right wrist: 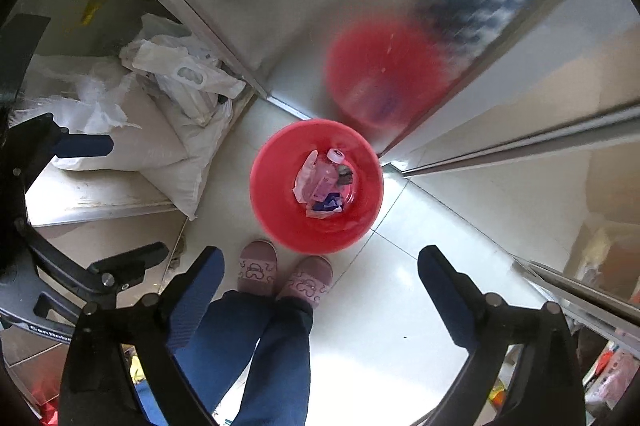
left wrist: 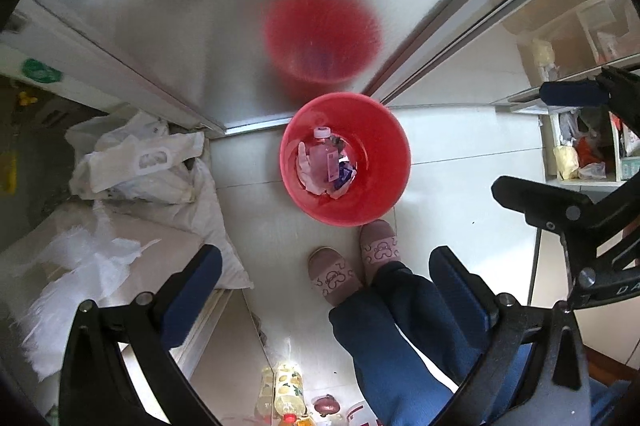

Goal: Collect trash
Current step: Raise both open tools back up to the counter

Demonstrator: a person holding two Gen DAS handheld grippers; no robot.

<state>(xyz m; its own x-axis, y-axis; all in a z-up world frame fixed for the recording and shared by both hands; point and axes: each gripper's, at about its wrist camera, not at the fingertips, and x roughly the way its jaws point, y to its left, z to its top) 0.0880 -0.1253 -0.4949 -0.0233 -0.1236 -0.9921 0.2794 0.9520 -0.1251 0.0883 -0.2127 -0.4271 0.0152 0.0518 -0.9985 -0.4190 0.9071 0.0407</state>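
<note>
A red bin [left wrist: 376,194] stands on the pale tiled floor below both grippers; it also shows in the right wrist view [right wrist: 272,218]. Inside it lie a clear plastic bottle [left wrist: 322,156] with a white cap, crumpled paper and a blue wrapper [left wrist: 345,176]; the bottle [right wrist: 326,176] and wrapper [right wrist: 328,204] also show in the right wrist view. My left gripper [left wrist: 326,266] is open and empty, high above the floor. My right gripper [right wrist: 320,266] is open and empty too. Each gripper shows at the edge of the other's view.
A metal door [left wrist: 192,6] behind the bin reflects it. White bags and sacks [left wrist: 140,166] pile up at the left. The person's feet in pink slippers [left wrist: 378,248] stand just before the bin. Shelves with clutter [left wrist: 580,154] are at the right. A bottle [left wrist: 286,394] stands near the bottom.
</note>
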